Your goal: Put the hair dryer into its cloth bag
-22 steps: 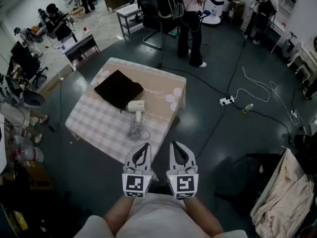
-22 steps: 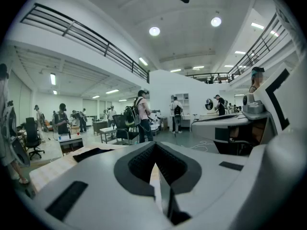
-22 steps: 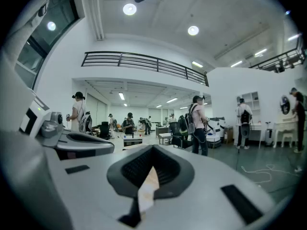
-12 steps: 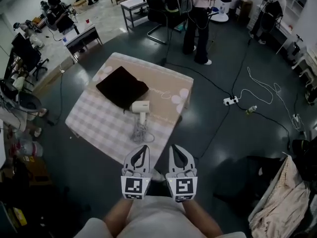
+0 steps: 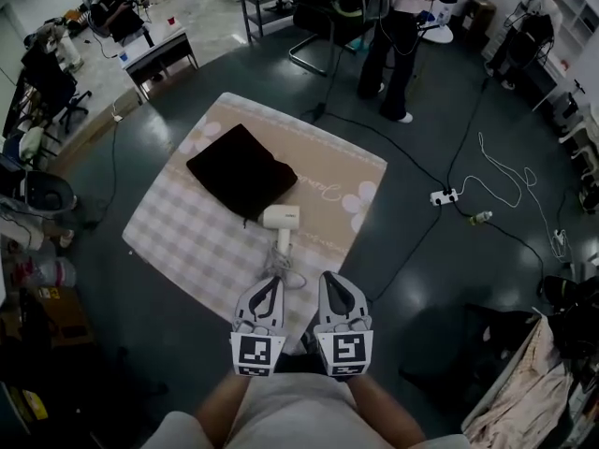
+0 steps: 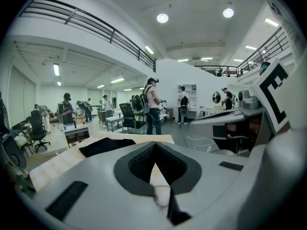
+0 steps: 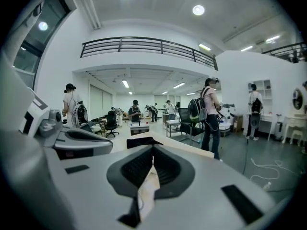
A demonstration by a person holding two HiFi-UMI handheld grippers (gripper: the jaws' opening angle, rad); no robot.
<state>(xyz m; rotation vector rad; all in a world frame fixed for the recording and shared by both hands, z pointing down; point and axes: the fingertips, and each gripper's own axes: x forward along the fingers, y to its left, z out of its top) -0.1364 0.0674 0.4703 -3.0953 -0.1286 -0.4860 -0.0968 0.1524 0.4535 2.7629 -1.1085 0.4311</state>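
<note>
A white hair dryer (image 5: 281, 219) lies on the checked table cloth (image 5: 187, 237), its coiled grey cord (image 5: 282, 269) trailing toward the near edge. A black cloth bag (image 5: 241, 168) lies flat just behind and left of it, and also shows as a dark patch in the left gripper view (image 6: 103, 145) and the right gripper view (image 7: 143, 142). My left gripper (image 5: 270, 282) and right gripper (image 5: 330, 279) are held side by side at the table's near edge, both shut and empty, short of the cord. In the gripper views the left gripper (image 6: 154, 146) and the right gripper (image 7: 153, 150) have their jaws together.
A person (image 5: 401, 36) and an office chair (image 5: 323, 26) stand beyond the table. A power strip (image 5: 440, 195) and white cables (image 5: 505, 171) lie on the dark floor at right. Desks (image 5: 154, 50) with people are at far left. Light clothes (image 5: 524, 391) are heaped at lower right.
The table with bag and dryer has come lower and nearer in the head view, so the cord now lies just ahead of the fingertips. Both grippers stay shut, side by side.
</note>
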